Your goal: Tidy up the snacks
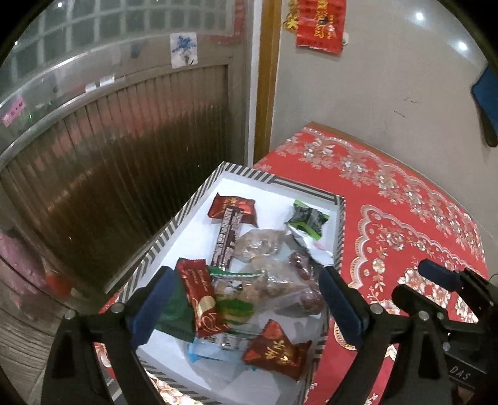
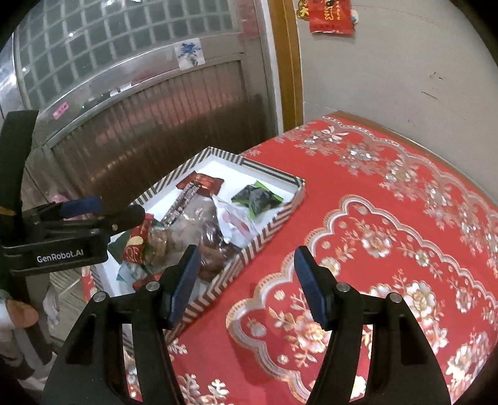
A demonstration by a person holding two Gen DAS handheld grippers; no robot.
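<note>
A shallow box with a striped rim [image 1: 174,224] [image 2: 258,240] lies at the left edge of the red tablecloth [image 1: 404,218] [image 2: 373,249]. It holds several snacks: red packets [image 1: 199,299] [image 1: 277,349], a brown bar [image 1: 228,236], a green packet [image 1: 306,219] [image 2: 258,197], a silver wrapper [image 1: 308,246] and clear bags of dates [image 1: 298,280]. My left gripper [image 1: 246,299] [image 2: 102,212] hovers open over the near end of the pile, with nothing pinched. My right gripper [image 2: 246,280] [image 1: 442,277] is open over the cloth, just right of the box, and holds nothing.
A ribbed metal door [image 1: 124,155] stands behind and left of the table. A wooden door frame [image 1: 267,78] and a grey wall with a red hanging [image 1: 320,25] close the back. The box sits near the table's left edge. A hand [image 2: 21,314] shows at lower left.
</note>
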